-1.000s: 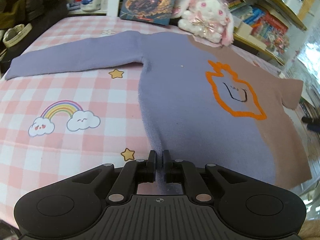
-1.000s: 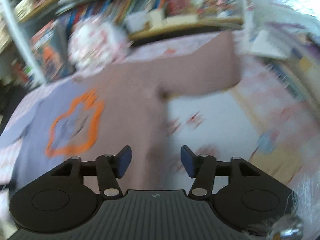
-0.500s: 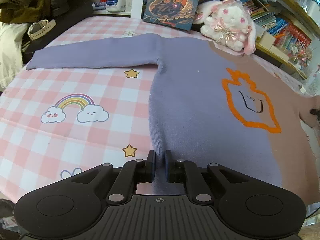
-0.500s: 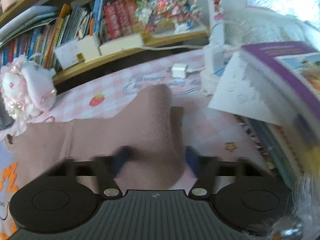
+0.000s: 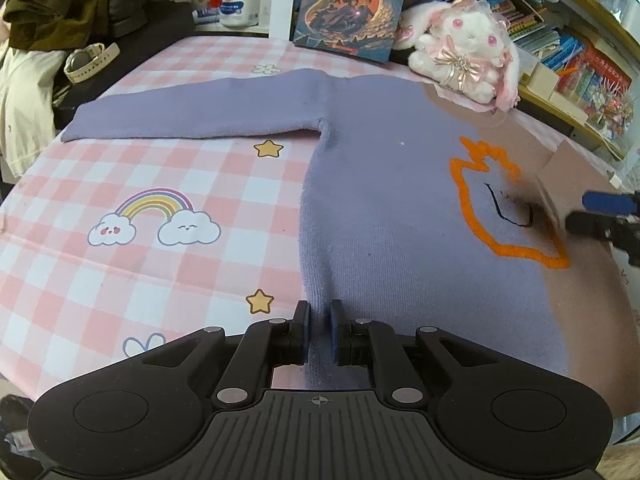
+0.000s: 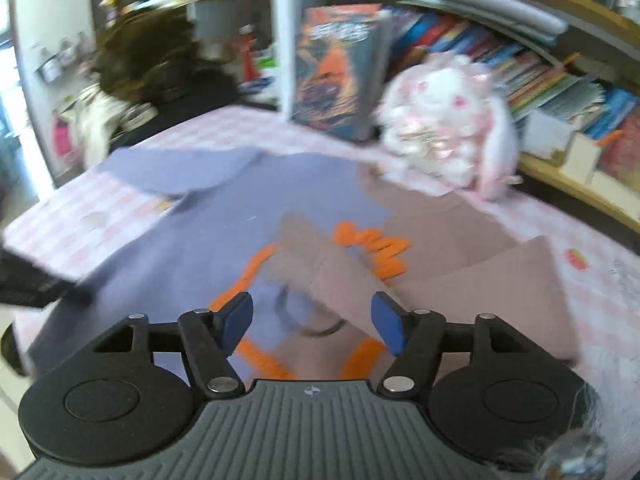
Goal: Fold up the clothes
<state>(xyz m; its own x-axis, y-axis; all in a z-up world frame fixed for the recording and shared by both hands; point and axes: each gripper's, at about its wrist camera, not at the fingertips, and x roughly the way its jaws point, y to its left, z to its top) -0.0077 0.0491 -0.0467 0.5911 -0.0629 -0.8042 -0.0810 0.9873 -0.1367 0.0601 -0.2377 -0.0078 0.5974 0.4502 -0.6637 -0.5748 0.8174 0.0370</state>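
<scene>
A sweater, purple on its left half and mauve on its right, lies flat on the pink checked cloth, an orange outline on its chest. Its purple sleeve stretches out to the left. My left gripper is shut on the sweater's near hem edge. The mauve sleeve lies folded across the chest, over the orange outline. My right gripper hovers above that sleeve's end with its jaws opening and nothing pressed between the pads. The left wrist view shows the right gripper at the right edge.
A white plush rabbit and an upright book stand behind the sweater's collar. Bookshelves run along the back right. A heap of clothes and a wristwatch sit at the far left.
The right gripper went out to the mauve sleeve on the right, brought it leftwards over the chest and opened. The left gripper kept its grip on the hem, tilting slightly.
</scene>
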